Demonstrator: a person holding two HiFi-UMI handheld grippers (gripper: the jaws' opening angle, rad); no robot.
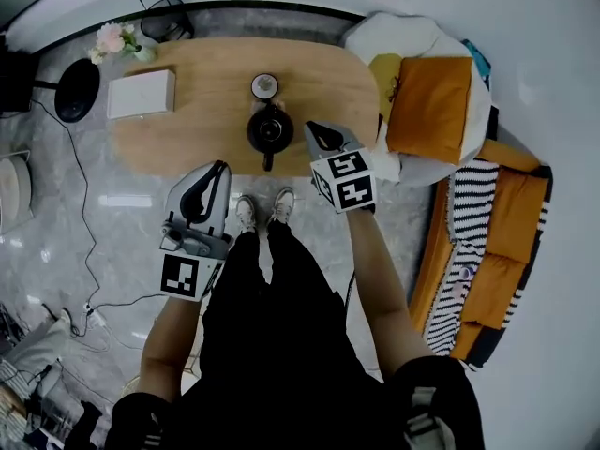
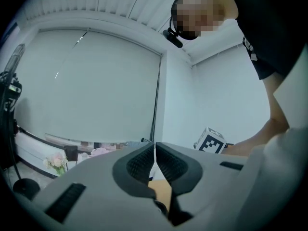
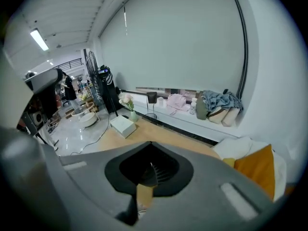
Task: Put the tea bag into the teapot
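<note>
Black round teapot (image 1: 269, 129): mid oval wooden bench (image 1: 187, 139), inside out of sight.
Small white round cup (image 1: 264, 86): just behind the teapot, pale contents, can't tell what.
Tea bag: can't pick it out.
Left hand-held gripper (image 2: 154, 148): jaws together, empty.
Right hand-held gripper (image 3: 150, 164): jaws closed, empty, just right of the teapot.

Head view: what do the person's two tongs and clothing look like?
Both the left tongs and right tongs have pale grey, tapering shells with black ribbed pads inside. Each carries a white cube printed with black square markers. The person wears a black short-sleeved top, black trousers and pale shoes.
</note>
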